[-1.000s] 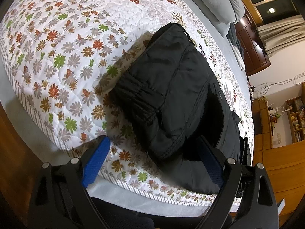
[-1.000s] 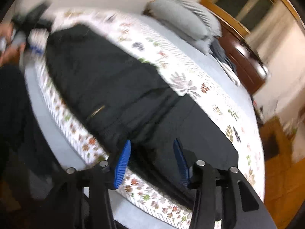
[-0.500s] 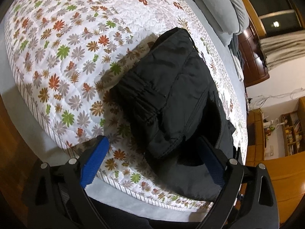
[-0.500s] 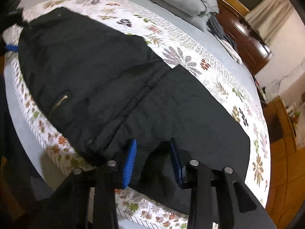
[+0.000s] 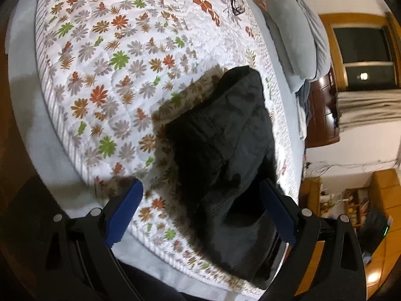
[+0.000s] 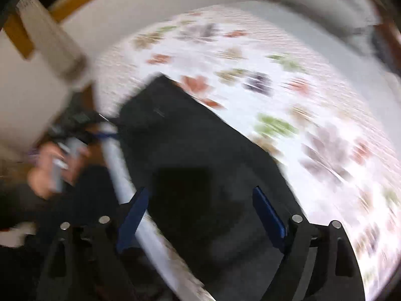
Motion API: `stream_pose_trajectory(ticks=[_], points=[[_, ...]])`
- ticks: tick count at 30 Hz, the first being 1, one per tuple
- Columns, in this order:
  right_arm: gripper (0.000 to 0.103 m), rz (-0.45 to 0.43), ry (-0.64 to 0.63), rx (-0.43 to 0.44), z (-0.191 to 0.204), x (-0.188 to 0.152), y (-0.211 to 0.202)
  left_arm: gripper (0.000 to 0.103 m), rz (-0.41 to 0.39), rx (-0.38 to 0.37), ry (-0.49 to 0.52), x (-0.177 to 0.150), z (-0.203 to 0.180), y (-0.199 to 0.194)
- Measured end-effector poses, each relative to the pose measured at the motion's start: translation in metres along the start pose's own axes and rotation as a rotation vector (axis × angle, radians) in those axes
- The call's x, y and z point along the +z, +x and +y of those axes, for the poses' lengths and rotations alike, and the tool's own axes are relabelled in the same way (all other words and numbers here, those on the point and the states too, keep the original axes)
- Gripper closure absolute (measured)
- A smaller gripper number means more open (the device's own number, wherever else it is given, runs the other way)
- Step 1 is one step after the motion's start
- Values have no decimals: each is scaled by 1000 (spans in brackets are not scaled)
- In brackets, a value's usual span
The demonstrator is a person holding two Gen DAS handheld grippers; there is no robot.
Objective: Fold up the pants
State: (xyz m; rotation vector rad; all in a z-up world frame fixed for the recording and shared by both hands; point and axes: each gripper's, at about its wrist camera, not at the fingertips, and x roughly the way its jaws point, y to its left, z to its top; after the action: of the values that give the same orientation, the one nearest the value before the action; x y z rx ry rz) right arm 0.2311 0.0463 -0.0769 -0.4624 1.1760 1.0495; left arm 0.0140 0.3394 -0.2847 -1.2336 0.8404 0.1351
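Your right tool (image 6: 200, 215) has just opened wide, letting go of the pants (image 5: 225, 150), now folded near the bed (image 5: 100, 75) edge. Left tool (image 5: 200, 208) gapes empty; through the blur, that bulky stack seemingly could slump open.

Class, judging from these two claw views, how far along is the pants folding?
Done: the black pants lie doubled into a thick stack on the floral quilt. In hand: nothing; the right claw has just been opening and stands wide with nothing clamped, and the left claw is open too. Left: perhaps one last fold or tidying.
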Motion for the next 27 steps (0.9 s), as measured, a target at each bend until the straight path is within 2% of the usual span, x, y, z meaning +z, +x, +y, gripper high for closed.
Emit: stream_pose_trajectory(ticks=[1, 5, 7, 11, 20, 22, 27], points=[[17, 14, -18, 85, -1, 31, 9, 9, -15, -19, -1, 2, -1, -1], [15, 105, -35, 266, -5, 116, 59, 9, -39, -32, 18, 11, -7, 3], [15, 170, -54, 338, -4, 150, 93, 9, -33, -35, -15, 16, -2, 7], [12, 297, -114, 372, 5, 188, 161, 9, -47, -39, -35, 15, -5, 10], [12, 434, -188, 430, 15, 217, 244, 9, -70, -47, -51, 11, -29, 16], [12, 448, -195, 446, 16, 221, 255, 13, -89, -7, -38, 9, -34, 17], [12, 493, -202, 497, 17, 225, 277, 27, -74, 26, -30, 10, -38, 20]])
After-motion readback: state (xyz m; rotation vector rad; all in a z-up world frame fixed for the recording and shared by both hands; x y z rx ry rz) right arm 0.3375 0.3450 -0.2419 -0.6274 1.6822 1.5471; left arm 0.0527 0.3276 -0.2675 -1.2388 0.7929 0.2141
